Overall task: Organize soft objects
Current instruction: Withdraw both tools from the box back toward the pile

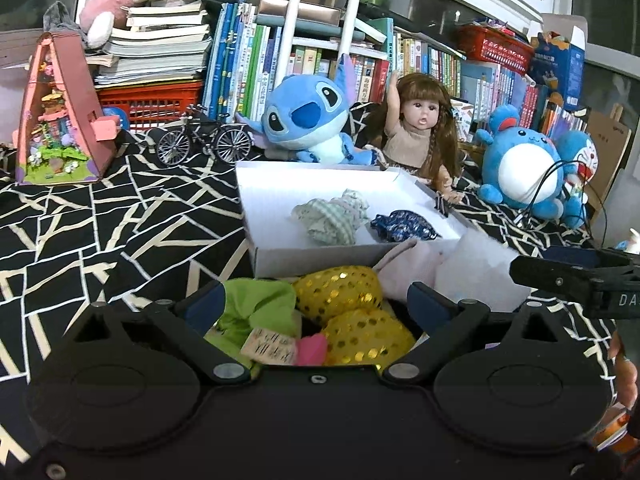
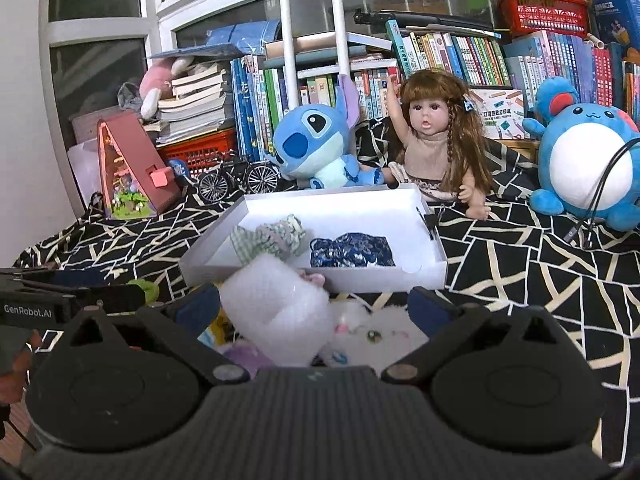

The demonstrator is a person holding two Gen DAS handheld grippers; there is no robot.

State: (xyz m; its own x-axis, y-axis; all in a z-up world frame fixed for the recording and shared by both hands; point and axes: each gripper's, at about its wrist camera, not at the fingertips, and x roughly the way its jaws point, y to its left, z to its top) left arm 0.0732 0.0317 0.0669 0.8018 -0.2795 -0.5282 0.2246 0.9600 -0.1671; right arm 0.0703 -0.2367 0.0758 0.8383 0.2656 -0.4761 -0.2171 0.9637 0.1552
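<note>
A white shallow box [image 1: 280, 256] lies on the patterned cloth and holds a green gingham scrunchie [image 1: 330, 218] and a dark blue patterned scrunchie [image 1: 404, 226]. My left gripper [image 1: 316, 304] is open over a pile in front of the box: a lime green cloth [image 1: 256, 304], a yellow sequined piece [image 1: 344, 292] and a pink scrap [image 1: 312, 350]. My right gripper [image 2: 314, 306] is also open, with a roll of bubble wrap [image 2: 280, 316] lying between its fingers near the left one. A white fluffy item [image 2: 380, 328] sits beside the roll. The same box [image 2: 400, 276] lies just beyond.
Behind the box sit a blue plush alien [image 1: 308, 120], a long-haired doll [image 1: 420, 132] and a round blue plush [image 1: 520, 168]. A model bicycle [image 1: 204, 140] and a pink triangular dollhouse [image 1: 60, 120] stand at the left. Books and red baskets line the back. A black cable [image 2: 600, 196] hangs at the right.
</note>
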